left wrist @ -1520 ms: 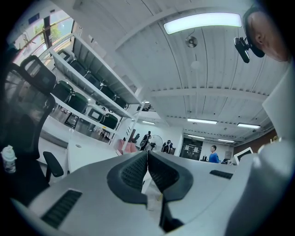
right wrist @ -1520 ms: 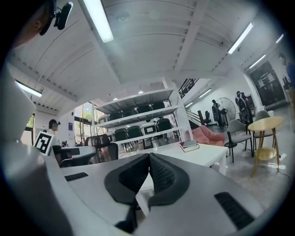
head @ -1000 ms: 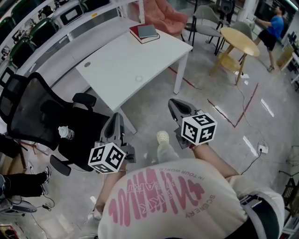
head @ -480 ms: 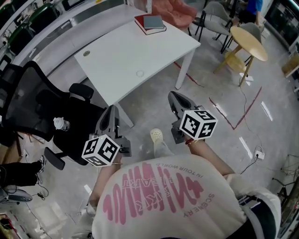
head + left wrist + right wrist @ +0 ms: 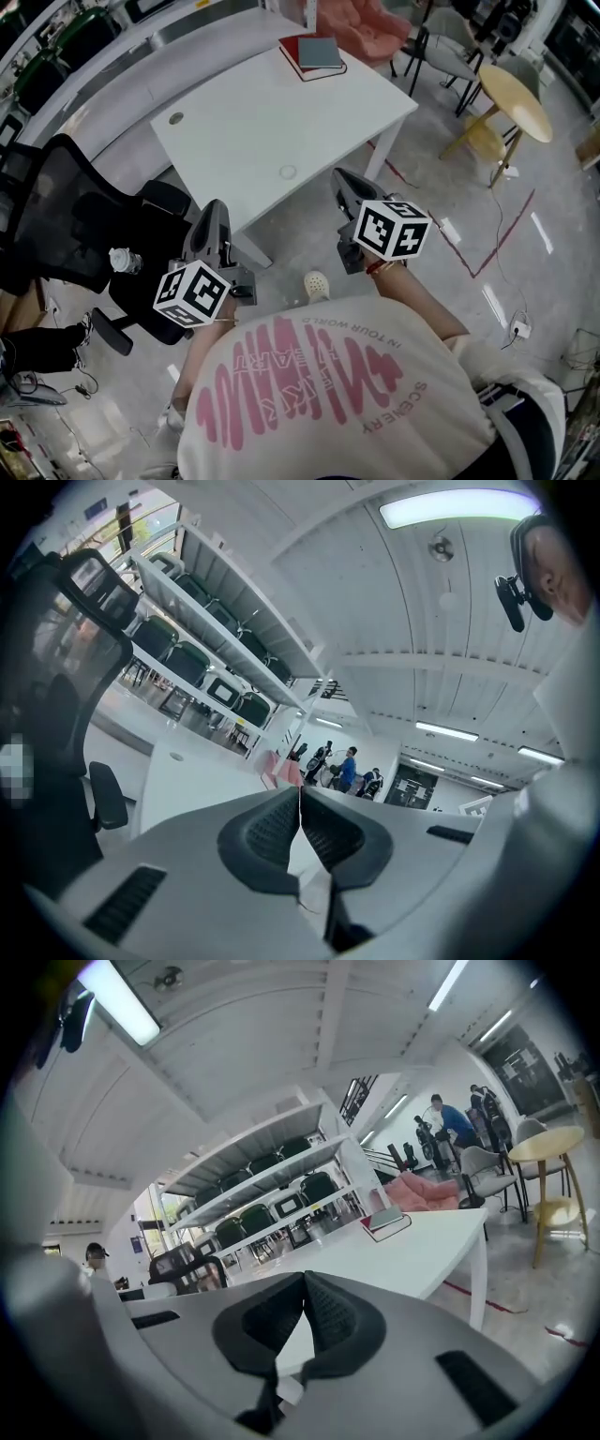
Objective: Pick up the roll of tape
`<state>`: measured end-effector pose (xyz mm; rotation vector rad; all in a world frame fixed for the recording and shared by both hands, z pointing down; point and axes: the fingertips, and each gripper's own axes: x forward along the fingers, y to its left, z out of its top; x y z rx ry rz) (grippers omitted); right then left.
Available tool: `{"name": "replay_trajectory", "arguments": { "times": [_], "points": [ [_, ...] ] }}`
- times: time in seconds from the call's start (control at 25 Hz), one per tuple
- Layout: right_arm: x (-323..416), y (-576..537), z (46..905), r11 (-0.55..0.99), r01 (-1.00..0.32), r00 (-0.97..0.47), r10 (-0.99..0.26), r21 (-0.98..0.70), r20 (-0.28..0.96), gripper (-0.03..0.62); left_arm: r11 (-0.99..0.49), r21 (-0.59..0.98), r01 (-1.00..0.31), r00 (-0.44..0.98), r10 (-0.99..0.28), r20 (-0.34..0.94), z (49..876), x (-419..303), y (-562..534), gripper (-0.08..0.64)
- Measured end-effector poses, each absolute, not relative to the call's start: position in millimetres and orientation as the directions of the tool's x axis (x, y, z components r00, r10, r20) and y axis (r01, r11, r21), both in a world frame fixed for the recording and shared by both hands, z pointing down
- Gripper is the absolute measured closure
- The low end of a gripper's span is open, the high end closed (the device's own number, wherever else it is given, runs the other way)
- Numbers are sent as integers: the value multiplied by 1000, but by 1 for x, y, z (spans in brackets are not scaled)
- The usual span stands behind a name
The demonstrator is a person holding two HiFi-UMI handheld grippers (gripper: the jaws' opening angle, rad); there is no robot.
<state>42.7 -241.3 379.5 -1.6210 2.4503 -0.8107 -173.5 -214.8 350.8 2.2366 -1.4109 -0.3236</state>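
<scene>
Much open grey floor (image 5: 441, 187) spreads to the right of the white table (image 5: 253, 112), out to a round yellow table (image 5: 516, 94) well apart from it. The white table stands cornerwise to the person, and its near corner points down between the two grippers. Its top is mostly bare. A black chair (image 5: 56, 216) crowds the left side, its seat just beside the table's left edge, so there is little room to move there.

The left gripper (image 5: 214, 208) is held level near that near corner, beside the chair. In the left gripper view its jaws (image 5: 300, 799) are pressed together with nothing between them. The right gripper (image 5: 339, 178) sits at the table's near right edge. The right gripper view shows its jaws (image 5: 305, 1281) closed tight and empty too, with the table's edge running away ahead of them.

Two stacked books (image 5: 314, 56) lie at the far corner of the table. The tape (image 5: 288, 172), a small pale ring, lies flat on the bare top, just in from the near right edge. It lies ahead of both grippers, nearer the right one, and touches neither. A bottle (image 5: 122, 261) rests on the chair seat.
</scene>
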Motion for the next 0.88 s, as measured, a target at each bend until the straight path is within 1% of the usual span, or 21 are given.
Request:
{"name": "replay_trajectory", "arguments": {
  "times": [0.28,0.44,0.56,0.72,0.88],
  "points": [
    [47,-313,377,313,-808,-461,-863,-499,206,580,-307,510,-804,381,-923,45,347,-179,-271,535],
    [52,-344,381,336,-812,-474,-856,-477,204,578,-288,509,-811,358,-933,44,350,-176,-298,535],
    [48,-365,384,382,-805,-509,-838,-455,197,577,-275,510,-815,348,-936,51,357,-175,-319,535],
    [41,-393,396,430,-794,-554,-803,-429,219,577,-251,518,-817,334,-940,72,373,-170,-346,535],
    [43,-418,417,437,-793,-569,-779,-424,262,578,-213,519,-828,321,-938,127,401,-163,-369,535]
  ]
}}
